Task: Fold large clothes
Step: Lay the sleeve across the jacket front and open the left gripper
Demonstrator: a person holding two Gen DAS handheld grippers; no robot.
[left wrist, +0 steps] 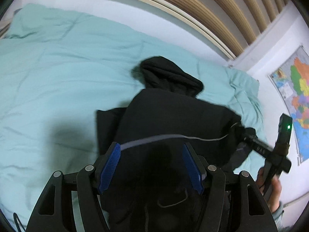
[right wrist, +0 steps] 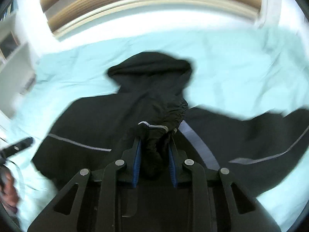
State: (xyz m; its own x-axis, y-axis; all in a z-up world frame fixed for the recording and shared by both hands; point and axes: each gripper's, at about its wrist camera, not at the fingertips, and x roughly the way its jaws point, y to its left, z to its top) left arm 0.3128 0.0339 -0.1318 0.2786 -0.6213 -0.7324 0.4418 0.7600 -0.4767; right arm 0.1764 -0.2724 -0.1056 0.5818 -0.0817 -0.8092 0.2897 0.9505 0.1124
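Note:
A black hooded jacket [left wrist: 173,116] with thin grey stripes lies on a light teal duvet [left wrist: 58,77]. Its hood [left wrist: 170,75] points toward the far side of the bed. My left gripper [left wrist: 151,148] is open, its blue pads [left wrist: 110,168] spread above the jacket's near part. My right gripper [right wrist: 155,145] is shut on a bunched fold of the jacket [right wrist: 115,116], near a gathered cuff [right wrist: 173,110]. The right gripper also shows in the left wrist view [left wrist: 251,135], pinching the jacket's right edge. The right wrist view is blurred.
A wooden slatted headboard [left wrist: 193,9] runs along the far side of the bed. A coloured map [left wrist: 295,100] hangs on the white wall to the right. White shelving [right wrist: 13,67] stands at the left. The duvet [right wrist: 231,77] surrounds the jacket.

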